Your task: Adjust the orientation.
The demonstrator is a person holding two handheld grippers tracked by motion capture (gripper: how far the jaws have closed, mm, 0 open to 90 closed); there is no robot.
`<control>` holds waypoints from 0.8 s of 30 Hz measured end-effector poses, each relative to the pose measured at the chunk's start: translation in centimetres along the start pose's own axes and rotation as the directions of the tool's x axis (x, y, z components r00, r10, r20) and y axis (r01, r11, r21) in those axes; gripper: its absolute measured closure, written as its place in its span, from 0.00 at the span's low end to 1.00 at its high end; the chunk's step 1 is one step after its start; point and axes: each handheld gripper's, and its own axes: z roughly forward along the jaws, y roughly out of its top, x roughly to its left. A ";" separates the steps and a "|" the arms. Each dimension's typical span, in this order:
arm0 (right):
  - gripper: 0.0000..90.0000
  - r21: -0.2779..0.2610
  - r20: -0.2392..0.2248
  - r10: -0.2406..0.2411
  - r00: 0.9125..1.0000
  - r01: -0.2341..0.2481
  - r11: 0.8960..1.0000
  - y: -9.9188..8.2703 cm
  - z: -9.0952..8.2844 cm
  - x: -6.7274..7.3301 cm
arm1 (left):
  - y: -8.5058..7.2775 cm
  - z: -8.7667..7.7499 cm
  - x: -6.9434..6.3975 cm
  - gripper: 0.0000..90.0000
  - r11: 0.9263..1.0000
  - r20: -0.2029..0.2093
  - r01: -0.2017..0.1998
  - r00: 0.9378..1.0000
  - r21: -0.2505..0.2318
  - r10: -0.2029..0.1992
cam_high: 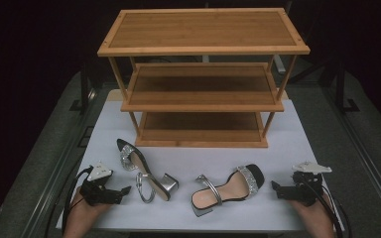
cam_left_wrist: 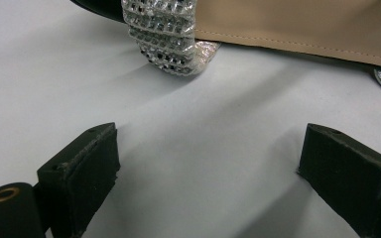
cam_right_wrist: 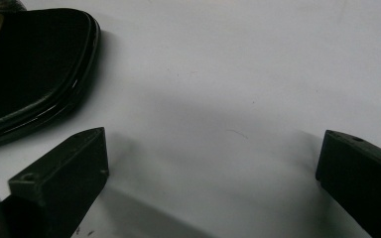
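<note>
Two heeled sandals with tan insoles, black soles and glittery straps lie on the white table (cam_high: pixel 188 161). The left sandal (cam_high: pixel 146 173) lies on its side just right of my left gripper (cam_high: pixel 125 190). The right sandal (cam_high: pixel 228 187) points its black toe toward my right gripper (cam_high: pixel 274 186). Both grippers rest low at the front edge, open, with nothing between their jaws. In the left gripper view, the left gripper (cam_left_wrist: pixel 208 163) faces the rhinestone strap (cam_left_wrist: pixel 166 37) and tan insole (cam_left_wrist: pixel 302 29). In the right gripper view, the right gripper (cam_right_wrist: pixel 213 158) stands beside the black toe (cam_right_wrist: pixel 30 69).
A three-tier wooden shelf rack (cam_high: pixel 203 49) stands at the back of the table, its boards bare. Bare white table lies between the rack and the sandals. Dark floor and metal rails flank the table on both sides.
</note>
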 end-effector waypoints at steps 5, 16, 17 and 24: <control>0.00 -0.002 0.001 0.000 1.000 0.000 1.000 0.0 0.0 0.0 | 0.0 0.0 0.0 0.08 1.000 0.000 0.000 1.000 0.000 0.000; 0.00 -0.001 0.001 0.000 1.000 0.000 1.000 0.0 0.0 0.0 | -0.1 -0.7 0.1 0.17 1.000 -0.023 0.011 1.000 0.000 -0.011; 0.00 -0.001 0.000 0.000 1.000 0.000 1.000 0.0 0.0 0.0 | -0.1 -0.8 0.2 0.17 1.000 -0.026 0.013 1.000 -0.006 -0.014; 0.00 -0.002 0.000 0.000 1.000 0.000 1.000 0.0 0.0 0.0 | 0.8 -1.7 1.1 0.24 0.998 -0.016 0.038 0.999 -0.053 -0.039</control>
